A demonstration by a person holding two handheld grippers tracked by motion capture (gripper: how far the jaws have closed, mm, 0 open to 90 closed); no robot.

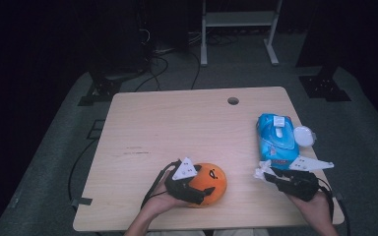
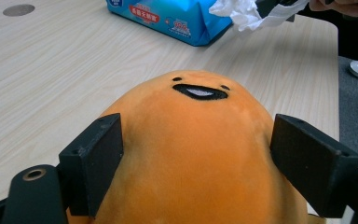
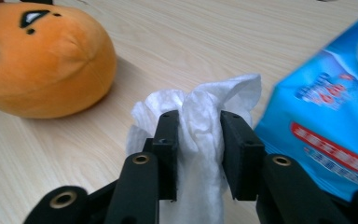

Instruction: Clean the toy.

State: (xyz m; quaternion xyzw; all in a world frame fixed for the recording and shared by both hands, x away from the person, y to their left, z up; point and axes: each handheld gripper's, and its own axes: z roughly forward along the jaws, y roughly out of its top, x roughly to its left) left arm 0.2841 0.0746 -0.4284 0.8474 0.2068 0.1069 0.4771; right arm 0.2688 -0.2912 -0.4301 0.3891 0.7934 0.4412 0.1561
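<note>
Orange plush toy [image 1: 207, 184] sits near the table's [image 1: 187, 123] front edge, clasped by the left gripper [image 1: 197, 189]. Right gripper [image 1: 270, 173] pinches a white wipe [image 3: 200, 121] beside the blue wipe pack [image 1: 275, 140]; bare tabletop stretches behind.

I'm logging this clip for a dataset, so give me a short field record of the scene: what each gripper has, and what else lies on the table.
left gripper: jaws on both sides of the orange plush toy, near the table's front edge
right gripper: jaws around a white wet wipe
wipes pack: blue, flat on the table, right side
pack lid: white, open beside the pack
toy face: black mouth, two dot eyes
</note>
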